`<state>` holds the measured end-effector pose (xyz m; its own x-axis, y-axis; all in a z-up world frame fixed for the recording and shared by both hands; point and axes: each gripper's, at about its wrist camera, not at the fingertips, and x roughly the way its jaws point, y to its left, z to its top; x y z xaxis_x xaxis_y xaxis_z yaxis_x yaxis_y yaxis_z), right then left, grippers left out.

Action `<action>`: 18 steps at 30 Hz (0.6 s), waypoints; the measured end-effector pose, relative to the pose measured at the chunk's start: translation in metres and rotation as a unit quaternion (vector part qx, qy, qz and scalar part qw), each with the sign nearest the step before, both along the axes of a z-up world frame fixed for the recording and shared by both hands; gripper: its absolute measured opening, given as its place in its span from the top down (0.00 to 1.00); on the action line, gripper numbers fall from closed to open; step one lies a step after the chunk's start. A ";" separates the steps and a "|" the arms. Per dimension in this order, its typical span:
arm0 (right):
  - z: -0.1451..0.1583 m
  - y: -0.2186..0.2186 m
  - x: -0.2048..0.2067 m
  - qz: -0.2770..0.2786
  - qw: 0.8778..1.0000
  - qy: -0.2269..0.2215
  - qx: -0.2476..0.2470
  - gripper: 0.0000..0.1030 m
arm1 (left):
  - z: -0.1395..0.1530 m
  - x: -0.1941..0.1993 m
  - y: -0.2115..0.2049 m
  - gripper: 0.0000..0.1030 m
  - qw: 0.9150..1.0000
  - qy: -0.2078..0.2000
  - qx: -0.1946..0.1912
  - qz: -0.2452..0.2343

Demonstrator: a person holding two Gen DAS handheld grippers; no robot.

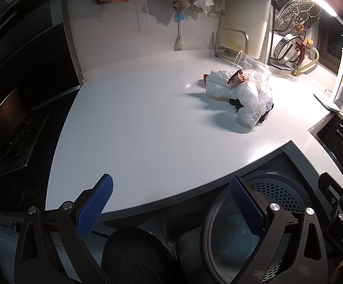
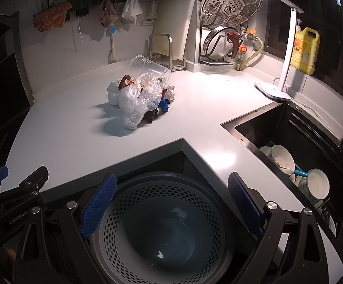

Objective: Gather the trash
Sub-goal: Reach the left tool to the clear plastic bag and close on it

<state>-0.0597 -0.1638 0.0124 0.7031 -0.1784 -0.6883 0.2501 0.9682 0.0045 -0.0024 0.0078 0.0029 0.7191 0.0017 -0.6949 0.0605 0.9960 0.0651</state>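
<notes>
The trash pile (image 2: pixel 140 97) is lying on the counter (image 2: pixel 76 146), well behind the bin (image 2: pixel 164 227). It is consisting of crumpled clear and white bags, a brown scrap, a blue item and a dark item. A clear cup (image 2: pixel 147 67) is lying tipped on its side, touching the pile's far edge.

The bin is standing below the counter's front notch. Its perforated grey wall is showing, and its interior is appearing bare apart from small light specks on the bottom.

The sink (image 2: pixel 289 137), right of the bin, is holding bowls (image 2: pixel 282 159) and a blue-handled utensil.

The left gripper (image 1: pixel 171 203) is hovering over the counter's front edge, left of the bin, jaws spread wide and holding nothing. The right gripper (image 2: pixel 171 203) is hovering directly above the bin, jaws likewise spread wide and holding nothing.
</notes>
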 end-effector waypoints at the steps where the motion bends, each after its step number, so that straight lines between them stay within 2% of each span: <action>1: -0.001 -0.001 -0.001 0.002 1.000 0.000 0.002 0.12 | 0.000 0.001 0.000 0.06 1.000 0.000 0.000 0.000; 11: -0.018 -0.018 0.018 0.015 0.999 0.006 0.035 0.12 | -0.009 0.019 0.001 0.06 1.000 0.006 -0.005 0.009; 18: -0.020 -0.045 0.038 -0.003 0.999 0.004 0.032 0.12 | -0.006 0.051 -0.018 0.06 1.000 -0.016 -0.023 -0.009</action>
